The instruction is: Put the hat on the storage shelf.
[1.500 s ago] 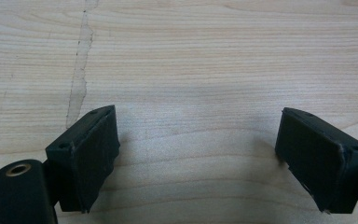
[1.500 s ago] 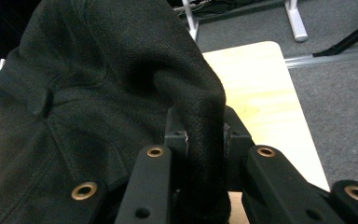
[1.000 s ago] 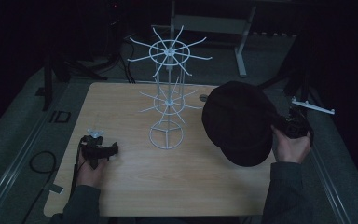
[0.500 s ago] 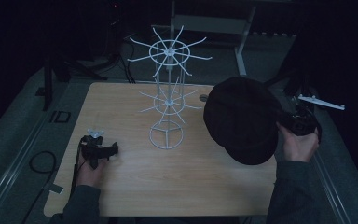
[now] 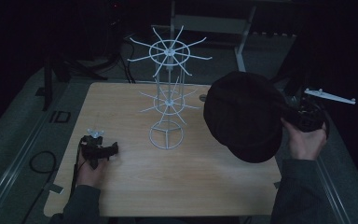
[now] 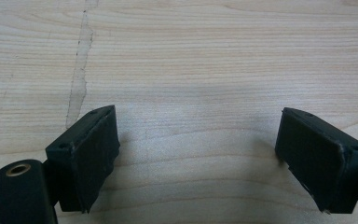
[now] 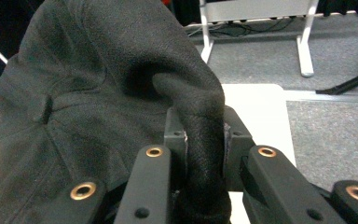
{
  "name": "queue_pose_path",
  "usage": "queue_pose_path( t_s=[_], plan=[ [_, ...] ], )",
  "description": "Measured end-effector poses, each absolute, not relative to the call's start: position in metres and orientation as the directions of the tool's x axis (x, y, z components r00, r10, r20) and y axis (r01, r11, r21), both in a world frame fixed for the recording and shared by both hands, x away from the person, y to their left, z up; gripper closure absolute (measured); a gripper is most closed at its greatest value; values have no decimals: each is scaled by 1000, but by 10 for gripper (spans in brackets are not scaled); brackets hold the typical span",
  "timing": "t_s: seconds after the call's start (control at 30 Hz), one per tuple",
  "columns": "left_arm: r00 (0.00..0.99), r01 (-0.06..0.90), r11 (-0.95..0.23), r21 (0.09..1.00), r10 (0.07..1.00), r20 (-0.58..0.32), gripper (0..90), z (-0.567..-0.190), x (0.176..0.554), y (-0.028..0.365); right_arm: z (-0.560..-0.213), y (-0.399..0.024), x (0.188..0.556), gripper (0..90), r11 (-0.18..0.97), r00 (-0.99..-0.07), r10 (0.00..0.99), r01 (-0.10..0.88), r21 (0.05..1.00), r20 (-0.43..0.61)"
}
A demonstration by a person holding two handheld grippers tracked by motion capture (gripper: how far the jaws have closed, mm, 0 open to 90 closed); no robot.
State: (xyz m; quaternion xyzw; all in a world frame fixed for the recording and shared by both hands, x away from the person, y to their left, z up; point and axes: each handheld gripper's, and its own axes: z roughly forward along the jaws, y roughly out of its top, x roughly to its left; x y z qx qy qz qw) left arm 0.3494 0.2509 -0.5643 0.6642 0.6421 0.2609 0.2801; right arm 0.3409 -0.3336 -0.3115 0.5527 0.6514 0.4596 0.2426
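Holding the cap (image 5: 244,116) off the table (image 5: 214,177), your right gripper (image 5: 303,119) sits at about 3 o'clock in the high view, past the table's right edge. In the right gripper view its jaws are clenched on a fold of the black fabric, which bunches between the pads (image 7: 175,128) while the rest of the cap (image 7: 98,93) billows up and to 10 o'clock. The cap hangs in the air, its crown facing the rack (image 5: 168,98), just beside the rack's arms but apart from them as far as you can tell.

Your left gripper (image 5: 98,150) rests low at 8 o'clock on the table, released, with both jaws spread wide. In the left gripper view you see nothing between them except bare wood (image 6: 191,70).

The table is a pale wood-grain board with rounded corners. A faint lighter streak (image 6: 79,79) runs along the grain toward 11 o'clock in the left gripper view. The white wire rack stands near the centre on a ring base, with 2 tiers of spokes.

The room is dim. Grey carpet (image 5: 23,130) surrounds the table, a black cable (image 5: 39,163) loops at 8 o'clock, and a white-legged frame (image 7: 303,37) stands on the floor at 12 o'clock beyond the far edge.
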Motion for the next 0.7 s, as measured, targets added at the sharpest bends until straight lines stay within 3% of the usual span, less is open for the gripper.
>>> queue_pose_path(
  t_s=[0.7],
  plan=[
    [40,707,-19,707,999,-13,142,-564,349,251,-290,-324,337,766,-13,-399,888,474,880,228]
  ],
)
